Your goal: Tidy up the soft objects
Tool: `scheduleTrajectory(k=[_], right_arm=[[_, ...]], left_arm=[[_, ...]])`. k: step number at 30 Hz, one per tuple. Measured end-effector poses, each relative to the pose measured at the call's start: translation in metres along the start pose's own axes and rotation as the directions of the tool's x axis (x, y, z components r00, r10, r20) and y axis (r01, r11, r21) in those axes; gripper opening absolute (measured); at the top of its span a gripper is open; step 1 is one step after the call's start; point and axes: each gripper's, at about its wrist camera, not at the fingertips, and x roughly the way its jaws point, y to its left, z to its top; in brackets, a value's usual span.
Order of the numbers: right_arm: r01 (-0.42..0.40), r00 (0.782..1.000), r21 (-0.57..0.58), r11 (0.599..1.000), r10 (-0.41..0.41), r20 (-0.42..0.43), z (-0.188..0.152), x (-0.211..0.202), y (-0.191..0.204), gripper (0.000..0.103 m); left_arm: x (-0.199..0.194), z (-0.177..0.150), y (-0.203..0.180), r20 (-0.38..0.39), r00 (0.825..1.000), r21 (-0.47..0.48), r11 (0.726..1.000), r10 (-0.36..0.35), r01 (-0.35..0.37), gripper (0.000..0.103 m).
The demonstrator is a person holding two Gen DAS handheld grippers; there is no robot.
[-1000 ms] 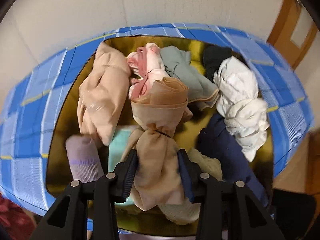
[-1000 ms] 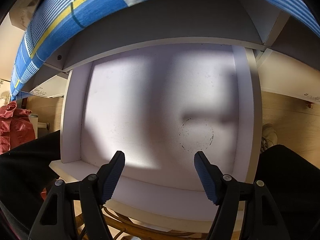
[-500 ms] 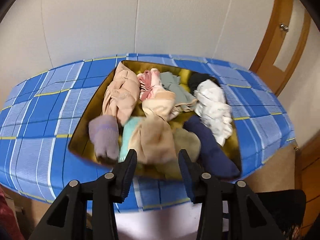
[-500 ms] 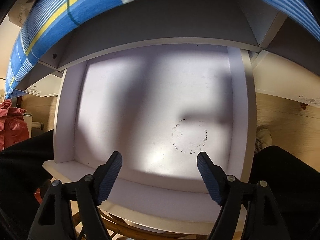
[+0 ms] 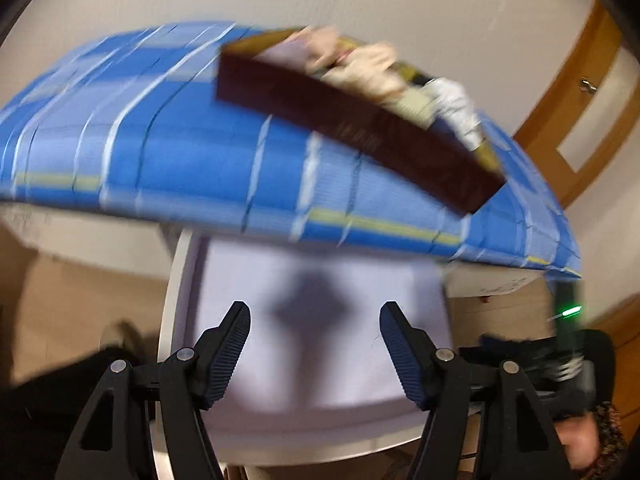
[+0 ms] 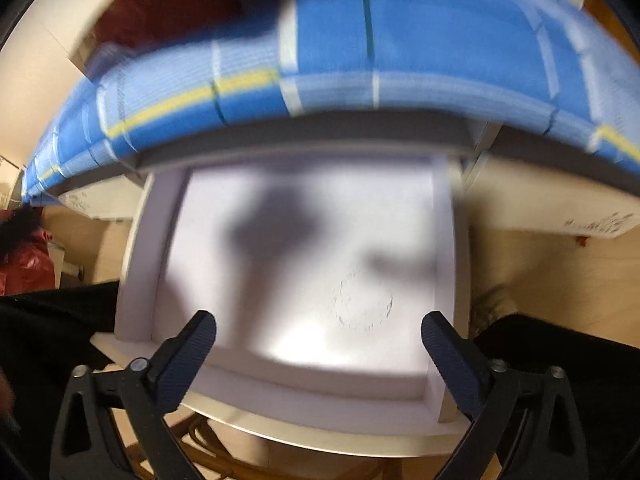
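- The left gripper (image 5: 315, 334) has let go of the beige stocking it pinched a second ago and swung from over the box to the white drawer (image 5: 320, 280); its jaws are opening, nothing between them.
- The soft items (image 5: 360, 64) lie heaped in the dark box (image 5: 360, 132) on the blue checked tabletop (image 5: 160, 152), the box's long side running down to the right.
- The drawer floor lies bare between its side walls, under the table edge.
- The right gripper (image 6: 319, 330) is also spreading wide, with nothing in it.

Both wrist views look steeply down, sharing white drawer (image 5: 320, 280) under blue cloth (image 6: 400, 40).

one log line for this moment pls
left gripper: empty, opening | right gripper: empty, opening | both over white drawer | socks box: on table
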Motion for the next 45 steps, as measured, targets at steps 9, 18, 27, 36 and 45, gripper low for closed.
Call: scheduleTrajectory(k=[9,18,27,36,45], right_arm=[[0.087,0.973,-0.066,0.994,-0.071,0.218,-0.021,-0.049,0.029,0.103],[0.112,0.949,-0.035,0.993,-0.096,0.299,-0.05,-0.084,0.038,0.103],[0.118,0.94,-0.07,0.991,-0.089,0.33,-0.07,-0.101,0.048,0.103],[0.134,0.921,-0.082,0.988,-0.094,0.378,-0.079,-0.114,0.057,0.103],[0.154,0.901,-0.117,0.981,-0.091,0.423,-0.085,-0.124,0.067,0.103]], left_arm=[[-0.018,-0.027,-0.026,0.095,0.993,0.05,0.996,0.071,-0.076,0.067],[-0.041,-0.055,-0.047,0.152,0.983,0.055,0.992,0.1,-0.11,0.067],[-0.058,-0.071,-0.052,0.22,0.947,0.022,0.97,0.232,-0.243,0.067],[-0.062,-0.082,-0.057,0.193,0.941,0.046,0.956,0.276,-0.29,0.066],[-0.076,-0.089,-0.064,0.25,0.933,0.06,0.957,0.26,-0.283,0.066]])
